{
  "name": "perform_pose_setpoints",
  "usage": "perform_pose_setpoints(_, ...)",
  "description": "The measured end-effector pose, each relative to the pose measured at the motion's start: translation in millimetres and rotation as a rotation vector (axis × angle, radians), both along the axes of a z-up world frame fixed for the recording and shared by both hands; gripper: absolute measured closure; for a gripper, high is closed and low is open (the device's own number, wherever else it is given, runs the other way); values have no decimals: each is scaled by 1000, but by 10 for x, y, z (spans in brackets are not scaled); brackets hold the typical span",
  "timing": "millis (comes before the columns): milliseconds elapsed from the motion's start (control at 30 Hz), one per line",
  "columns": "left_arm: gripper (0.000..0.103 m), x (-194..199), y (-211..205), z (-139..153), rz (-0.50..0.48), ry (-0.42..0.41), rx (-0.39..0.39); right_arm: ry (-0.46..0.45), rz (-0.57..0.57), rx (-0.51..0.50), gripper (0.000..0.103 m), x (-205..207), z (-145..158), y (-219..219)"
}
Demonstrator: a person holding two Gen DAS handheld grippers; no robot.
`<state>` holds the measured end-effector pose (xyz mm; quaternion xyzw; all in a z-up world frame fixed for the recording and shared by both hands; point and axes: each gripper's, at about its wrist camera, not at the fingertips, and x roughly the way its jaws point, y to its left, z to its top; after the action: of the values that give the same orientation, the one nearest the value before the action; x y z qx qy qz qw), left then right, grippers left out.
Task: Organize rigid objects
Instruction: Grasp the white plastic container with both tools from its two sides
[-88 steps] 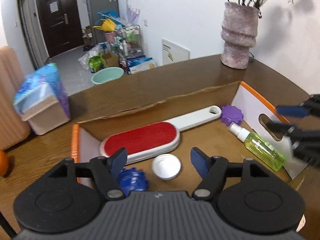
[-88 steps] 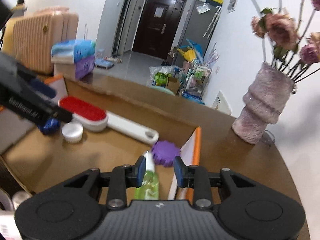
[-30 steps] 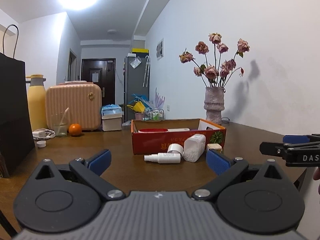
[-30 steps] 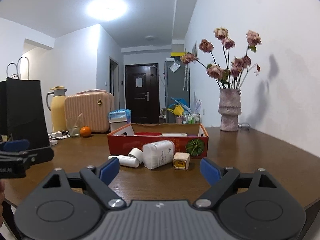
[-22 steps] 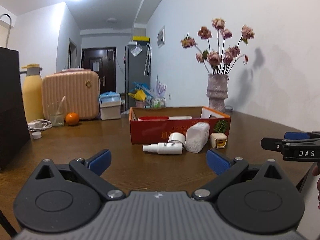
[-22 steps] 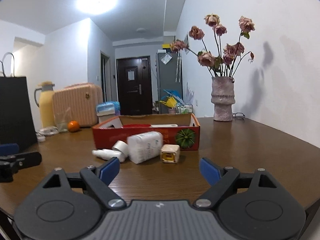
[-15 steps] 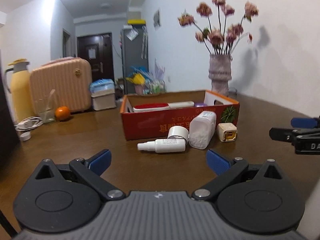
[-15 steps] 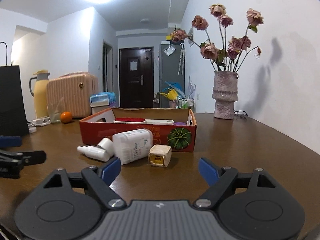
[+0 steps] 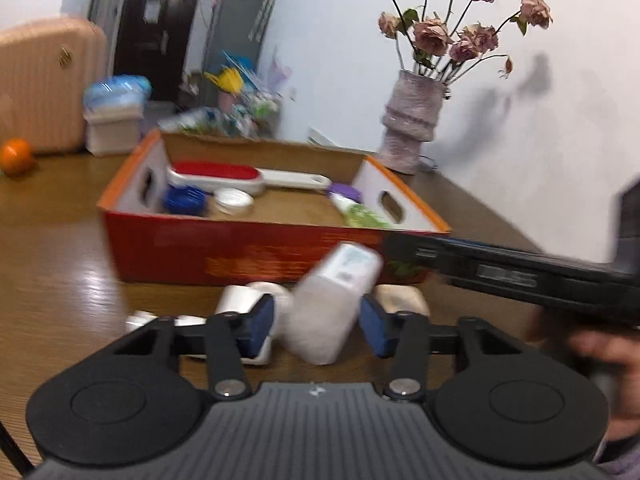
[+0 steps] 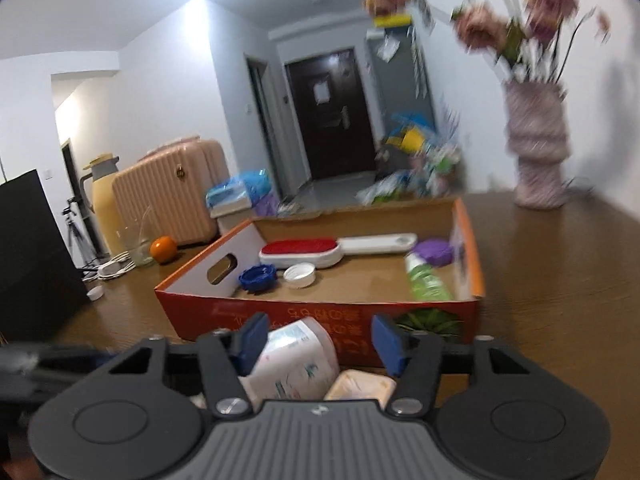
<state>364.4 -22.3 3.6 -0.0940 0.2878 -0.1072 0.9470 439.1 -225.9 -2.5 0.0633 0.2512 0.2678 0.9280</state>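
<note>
A red cardboard box (image 9: 256, 246) on the brown table holds a red lint brush (image 9: 218, 172), a blue cap (image 9: 185, 199), a white cap (image 9: 233, 200), a purple lid (image 9: 344, 191) and a green spray bottle (image 9: 362, 214). In front of it lie a white bottle (image 9: 330, 304), a white roll (image 9: 244, 298), a small white spray bottle (image 9: 138, 320) and a beige cube (image 9: 402, 300). My left gripper (image 9: 318, 322) is open, its fingers either side of the white bottle. My right gripper (image 10: 320, 338) is open above the white bottle (image 10: 294, 360) and the cube (image 10: 360, 386); the box (image 10: 320, 316) lies just beyond.
A vase of dried roses (image 9: 414, 128) stands on the table behind the box. An orange (image 10: 163, 249), a glass (image 10: 134, 246), a black bag (image 10: 32, 256) and a pink suitcase (image 10: 168, 192) are at the left. The right gripper's body (image 9: 520, 274) crosses the left wrist view.
Both grippers have moved forward and tilted down towards the objects in front of the box. The left gripper's fingers have narrowed around the white bottle. The right gripper now reaches across beside the left.
</note>
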Motion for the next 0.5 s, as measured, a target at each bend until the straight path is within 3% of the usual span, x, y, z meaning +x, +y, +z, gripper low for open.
perform_pose_setpoints(167,69,176,-80,-116,9,37,-22,111,52,53,62,335,-175,70)
perform_pose_setpoints(233,74,209,-52,-156,20,52,-38,156,70,123,73,381,-213,10)
perform_pose_setpoints(267,76,192,-36,-158,22,53,-45,166,67,133,74,372,-215,-9)
perform_pose_setpoints(333,76,106,-2,-120,28,42,-58,162,71,123,81,291,-192,-27)
perform_pose_setpoints(500,76,-314,88,-75,18,34,-69,117,78,89,82,-279,-121,18)
